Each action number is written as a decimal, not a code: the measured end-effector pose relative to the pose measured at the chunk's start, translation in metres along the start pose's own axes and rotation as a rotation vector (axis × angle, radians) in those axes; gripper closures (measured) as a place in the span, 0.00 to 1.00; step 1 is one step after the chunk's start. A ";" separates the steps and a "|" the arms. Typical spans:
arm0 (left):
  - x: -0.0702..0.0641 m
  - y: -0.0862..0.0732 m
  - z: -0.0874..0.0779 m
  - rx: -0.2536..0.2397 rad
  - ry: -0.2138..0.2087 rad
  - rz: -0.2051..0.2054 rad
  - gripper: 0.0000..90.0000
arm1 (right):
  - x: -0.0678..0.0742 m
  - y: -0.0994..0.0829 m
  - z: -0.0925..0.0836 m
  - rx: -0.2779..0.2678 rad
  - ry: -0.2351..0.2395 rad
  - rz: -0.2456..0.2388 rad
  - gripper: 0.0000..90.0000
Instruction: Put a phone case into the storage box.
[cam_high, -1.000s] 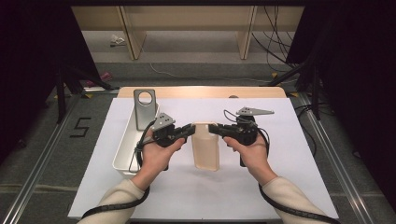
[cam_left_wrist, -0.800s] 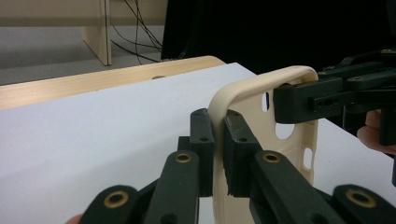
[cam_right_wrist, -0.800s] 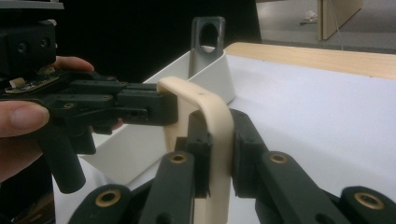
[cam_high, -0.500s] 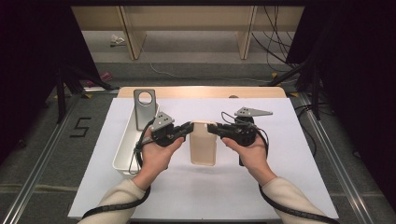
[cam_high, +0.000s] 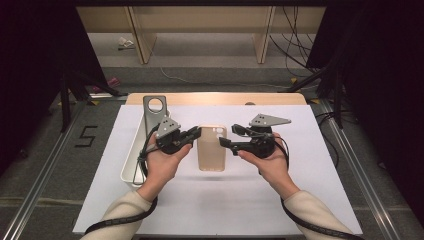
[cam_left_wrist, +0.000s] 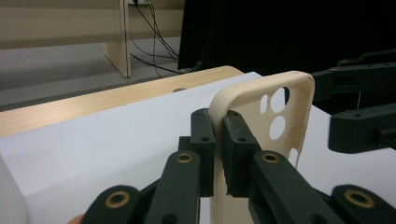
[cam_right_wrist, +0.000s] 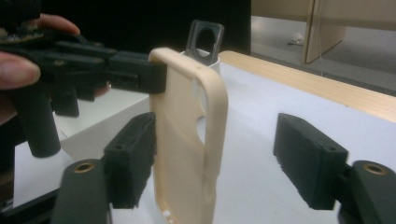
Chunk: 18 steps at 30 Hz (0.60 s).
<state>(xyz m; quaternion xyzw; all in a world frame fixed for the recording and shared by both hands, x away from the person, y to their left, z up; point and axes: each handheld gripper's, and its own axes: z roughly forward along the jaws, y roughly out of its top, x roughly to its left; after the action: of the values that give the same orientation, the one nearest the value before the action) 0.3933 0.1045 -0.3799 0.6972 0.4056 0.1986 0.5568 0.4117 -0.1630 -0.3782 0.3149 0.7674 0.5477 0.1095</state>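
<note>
Both forearms reach in from the near edge, hands level over the white sheet. The left gripper (cam_high: 192, 134) points right, its jaws clamped on the left rim of the phone case (cam_high: 212, 148), held above mid-table. The right gripper (cam_high: 231, 137) points left; its jaws have just been opening and stand wide, the case between them, pads off it. The case is beige, matte, round-cornered, with 3 camera cutouts.

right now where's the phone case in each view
High view: the phone case sits mid-table between the two grippers.
Left gripper view: right of centre, its edge pinched by the left gripper.
Right gripper view: the case stands at centre between the right gripper's open jaws, which have just been opening.
Shared landmark: the case's camera holes.
</note>
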 end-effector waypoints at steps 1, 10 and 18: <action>0.001 0.000 -0.001 -0.001 0.003 0.002 0.93 | 0.000 0.000 -0.001 -0.002 0.001 -0.010 0.28; 0.010 0.007 -0.009 -0.021 0.020 0.004 0.93 | -0.005 -0.007 -0.017 0.007 -0.005 -0.053 0.22; 0.013 0.015 -0.016 -0.042 0.027 0.016 0.93 | -0.011 -0.015 -0.030 0.013 -0.032 -0.059 0.21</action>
<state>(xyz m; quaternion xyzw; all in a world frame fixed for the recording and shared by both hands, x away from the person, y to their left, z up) 0.3944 0.1239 -0.3638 0.6858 0.4031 0.2208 0.5643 0.3996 -0.1958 -0.3824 0.3018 0.7780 0.5340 0.1358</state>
